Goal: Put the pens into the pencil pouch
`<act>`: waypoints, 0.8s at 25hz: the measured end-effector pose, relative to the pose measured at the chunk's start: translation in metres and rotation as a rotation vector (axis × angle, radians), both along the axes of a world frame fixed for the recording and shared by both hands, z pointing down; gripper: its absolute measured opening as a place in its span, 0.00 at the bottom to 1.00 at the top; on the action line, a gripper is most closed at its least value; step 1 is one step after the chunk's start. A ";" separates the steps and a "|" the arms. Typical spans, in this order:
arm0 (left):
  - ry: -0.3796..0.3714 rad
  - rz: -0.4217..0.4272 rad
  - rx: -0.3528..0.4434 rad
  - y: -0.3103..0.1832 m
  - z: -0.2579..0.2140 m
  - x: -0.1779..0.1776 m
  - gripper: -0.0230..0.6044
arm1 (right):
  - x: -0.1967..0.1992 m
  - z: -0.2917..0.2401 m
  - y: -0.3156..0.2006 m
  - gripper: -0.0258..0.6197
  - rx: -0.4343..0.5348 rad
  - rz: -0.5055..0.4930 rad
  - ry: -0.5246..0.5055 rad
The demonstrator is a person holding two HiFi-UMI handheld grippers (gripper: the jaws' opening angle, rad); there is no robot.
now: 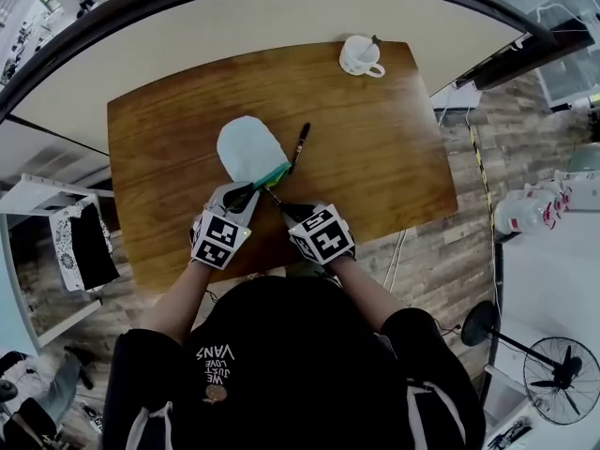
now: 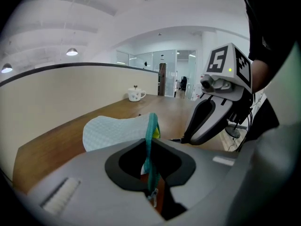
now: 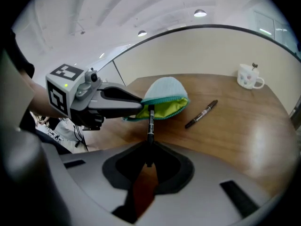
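A light blue pencil pouch [image 1: 249, 146] with a teal zip lies on the wooden table [image 1: 384, 167]. My left gripper [image 1: 242, 196] is shut on the zip edge [image 2: 152, 126] at the pouch's mouth and lifts it. The mouth gapes and shows a yellow-green lining [image 3: 164, 109]. My right gripper [image 1: 282, 210] is shut on a black pen [image 3: 151, 121]. The pen's far end points into the open mouth and reaches its rim. A second dark pen [image 1: 300, 144] lies loose on the table just right of the pouch [image 3: 164, 91].
A white mug [image 1: 360, 56] stands near the table's far right corner. A curved cream partition [image 1: 281, 26] runs behind the table. A fan [image 1: 562, 378] and cables are on the floor at the right.
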State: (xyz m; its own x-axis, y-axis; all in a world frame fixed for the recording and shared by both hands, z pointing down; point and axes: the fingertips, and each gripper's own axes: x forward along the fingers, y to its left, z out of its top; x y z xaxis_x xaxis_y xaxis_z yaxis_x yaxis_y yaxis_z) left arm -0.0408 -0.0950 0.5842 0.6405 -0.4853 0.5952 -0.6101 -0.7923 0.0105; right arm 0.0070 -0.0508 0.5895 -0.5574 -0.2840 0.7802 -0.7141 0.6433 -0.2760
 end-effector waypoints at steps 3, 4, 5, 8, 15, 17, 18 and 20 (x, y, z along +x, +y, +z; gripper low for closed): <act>0.019 0.004 0.009 0.001 -0.008 0.004 0.10 | -0.004 -0.006 -0.010 0.13 -0.007 0.023 -0.035; 0.026 0.007 0.014 0.002 -0.011 0.006 0.10 | -0.005 -0.009 -0.014 0.13 -0.008 0.030 -0.048; 0.032 0.011 0.016 0.002 -0.013 0.008 0.10 | -0.006 -0.012 -0.018 0.13 -0.009 0.039 -0.065; 0.065 0.017 0.018 0.004 -0.016 0.014 0.10 | -0.008 -0.018 -0.032 0.13 -0.018 0.068 -0.125; 0.156 -0.018 0.046 -0.006 -0.037 0.016 0.10 | -0.019 -0.025 -0.058 0.13 0.013 0.068 -0.171; 0.171 -0.024 0.043 -0.008 -0.039 0.016 0.10 | -0.023 -0.027 -0.065 0.13 0.017 0.074 -0.188; 0.179 -0.029 0.040 -0.009 -0.040 0.015 0.10 | -0.025 -0.027 -0.069 0.13 0.020 0.077 -0.197; 0.195 -0.049 0.033 -0.012 -0.041 0.014 0.10 | -0.028 -0.029 -0.075 0.13 0.031 0.084 -0.222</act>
State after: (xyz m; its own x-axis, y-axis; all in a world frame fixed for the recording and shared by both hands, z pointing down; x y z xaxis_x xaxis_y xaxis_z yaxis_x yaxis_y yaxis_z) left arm -0.0269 -0.1066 0.5430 0.7171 -0.5359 0.4457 -0.6369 -0.7635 0.1068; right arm -0.0215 -0.1260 0.5600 -0.6877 -0.3588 0.6311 -0.6895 0.5949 -0.4131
